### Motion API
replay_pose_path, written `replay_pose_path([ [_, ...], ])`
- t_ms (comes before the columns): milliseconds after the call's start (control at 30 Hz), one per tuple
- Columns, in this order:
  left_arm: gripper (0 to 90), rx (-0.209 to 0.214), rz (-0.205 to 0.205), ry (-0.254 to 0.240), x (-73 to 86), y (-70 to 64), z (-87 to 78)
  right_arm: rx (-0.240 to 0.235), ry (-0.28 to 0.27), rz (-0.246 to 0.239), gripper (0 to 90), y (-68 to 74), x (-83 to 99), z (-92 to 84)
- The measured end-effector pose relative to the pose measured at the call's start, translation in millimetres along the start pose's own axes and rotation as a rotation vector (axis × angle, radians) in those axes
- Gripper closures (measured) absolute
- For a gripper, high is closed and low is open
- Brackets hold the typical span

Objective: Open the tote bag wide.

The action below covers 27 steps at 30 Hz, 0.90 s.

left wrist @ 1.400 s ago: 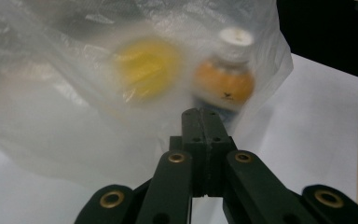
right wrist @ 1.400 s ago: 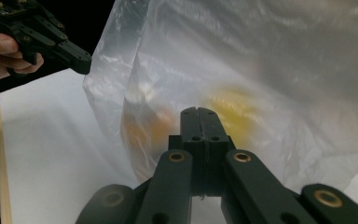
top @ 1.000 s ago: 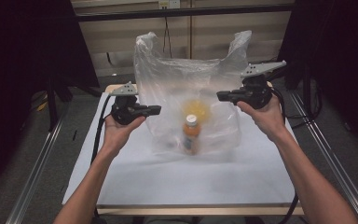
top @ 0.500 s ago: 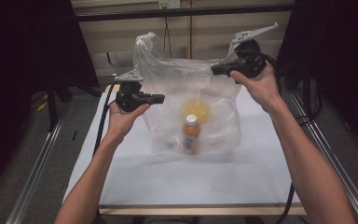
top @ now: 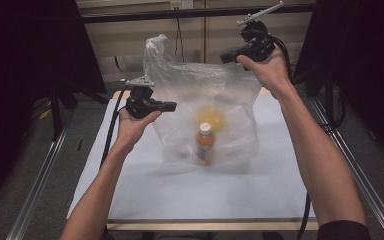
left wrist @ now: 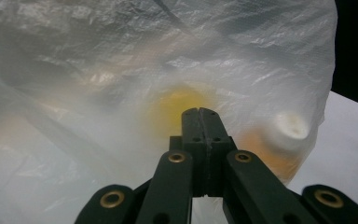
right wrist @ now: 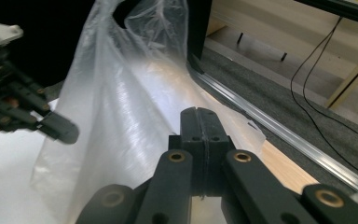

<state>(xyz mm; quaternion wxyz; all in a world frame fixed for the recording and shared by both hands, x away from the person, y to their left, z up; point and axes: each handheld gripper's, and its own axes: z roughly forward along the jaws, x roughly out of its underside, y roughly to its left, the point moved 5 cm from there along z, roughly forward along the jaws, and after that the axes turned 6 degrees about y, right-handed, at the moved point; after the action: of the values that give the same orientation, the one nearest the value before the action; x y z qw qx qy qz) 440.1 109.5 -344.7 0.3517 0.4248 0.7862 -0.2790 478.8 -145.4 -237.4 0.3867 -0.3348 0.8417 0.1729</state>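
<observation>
A clear plastic bag (top: 205,115) is standing on the white counter (top: 145,185), veiling a bottle (top: 205,145) inside. Both claws are pinching its film: the left claw (top: 172,106) is staying put, while the right claw (top: 226,57) has been lifting its edge higher than a second ago.

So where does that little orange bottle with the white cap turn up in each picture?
High view: the bottle stands mid-table inside the plastic bag.
Left gripper view: its white cap presses against the bag film, lower right.
Right gripper view: I cannot make it out.
Shared landmark: the plastic bag.
</observation>
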Motion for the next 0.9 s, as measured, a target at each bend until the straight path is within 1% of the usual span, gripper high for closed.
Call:
replay_pose_path([
  [33, 90.0, 0.005, 0.003, -0.004, -0.5, -1.1, 0.9, 0.019, 0.021, 0.006, 90.0, -3.2, 0.0, 7.6],
  [67, 90.0, 0.004, 0.003, -0.001, -0.5, -1.4, 1.1, 0.025, 0.04, 0.008, 90.0, -3.9, 1.2, 11.2],
  [100, 90.0, 0.004, 0.003, -0.001, -0.5, -1.4, 1.1, 0.024, 0.05, 0.018, 90.0, -3.3, 2.5, 14.1],
  [133, 90.0, 0.002, 0.004, -0.003, -0.6, -1.2, 0.8, 0.024, 0.05, 0.018, 90.0, -3.3, 2.5, 14.1],
  [167, 90.0, 0.005, 0.002, -0.01, -0.9, -1.3, 0.3, 0.015, 0.055, 0.023, 90.0, -1.9, 4.2, 16.6],
  [200, 90.0, 0.007, 0.001, -0.014, -1.3, -2.0, -0.3, 0.002, 0.061, 0.014, 90.0, 0.4, 6.4, 19.1],
  [233, 90.0, 0.003, 0.007, -0.02, -2.8, -3.2, -3.3, -0.021, 0.082, 0.004, 90.0, 6.0, 12.7, 22.4],
  [267, 90.0, 0.003, 0.007, -0.02, -2.8, -3.2, -3.3, -0.021, 0.082, 0.004, 90.0, 6.0, 12.7, 22.4],
  [300, 90.0, 0.003, 0.012, -0.024, -4.8, -4.5, -7.1, -0.04, 0.086, -0.009, 90.0, 11.4, 19.4, 23.6],
  [400, 90.0, 0.002, 0.015, -0.038, -8.6, -6.5, -11.4, -0.055, 0.085, -0.019, 90.0, 18.5, 29.2, 22.5],
  [433, 90.0, -0.003, 0.023, -0.054, -13.8, -8.5, -15.8, -0.058, 0.083, -0.023, 90.0, 20.5, 32.4, 22.0],
  [533, 90.0, 0.0, 0.034, -0.076, -22.3, -13.3, -20.4, -0.067, 0.069, -0.031, 90.0, 27.9, 40.6, 18.5],
  [567, 90.0, 0.003, 0.037, -0.083, -25.0, -15.1, -21.0, -0.071, 0.055, -0.028, 90.0, 30.5, 42.7, 17.4],
  [633, 90.0, 0.008, 0.045, -0.093, -29.7, -19.1, -21.2, -0.068, 0.049, -0.026, 90.0, 35.8, 47.9, 16.6],
  [700, 90.0, 0.011, 0.056, -0.091, -33.8, -23.7, -20.8, -0.061, 0.044, -0.027, 90.0, 40.6, 53.6, 17.3],
  [733, 90.0, 0.011, 0.056, -0.091, -33.8, -23.7, -20.8, -0.061, 0.044, -0.027, 90.0, 40.6, 53.6, 17.3],
  [767, 90.0, 0.017, 0.059, -0.094, -35.7, -26.1, -20.7, -0.074, 0.034, -0.022, 90.0, 45.9, 58.3, 18.0],
  [800, 90.0, 0.031, 0.063, -0.101, -38.6, -30.3, -19.9, -0.069, 0.04, -0.022, 90.0, 47.7, 60.4, 19.2],
  [833, 90.0, 0.027, 0.07, -0.092, -39.4, -32.0, -19.4, -0.062, 0.054, -0.026, 90.0, 49.4, 62.2, 20.5],
  [867, 90.0, 0.033, 0.069, -0.096, -40.1, -33.9, -18.7, -0.059, 0.058, -0.031, 90.0, 51.1, 63.6, 21.4],
  [900, 90.0, 0.041, 0.073, -0.101, -40.9, -35.5, -18.8, -0.069, 0.052, -0.031, 90.0, 53.5, 65.0, 21.4],
])
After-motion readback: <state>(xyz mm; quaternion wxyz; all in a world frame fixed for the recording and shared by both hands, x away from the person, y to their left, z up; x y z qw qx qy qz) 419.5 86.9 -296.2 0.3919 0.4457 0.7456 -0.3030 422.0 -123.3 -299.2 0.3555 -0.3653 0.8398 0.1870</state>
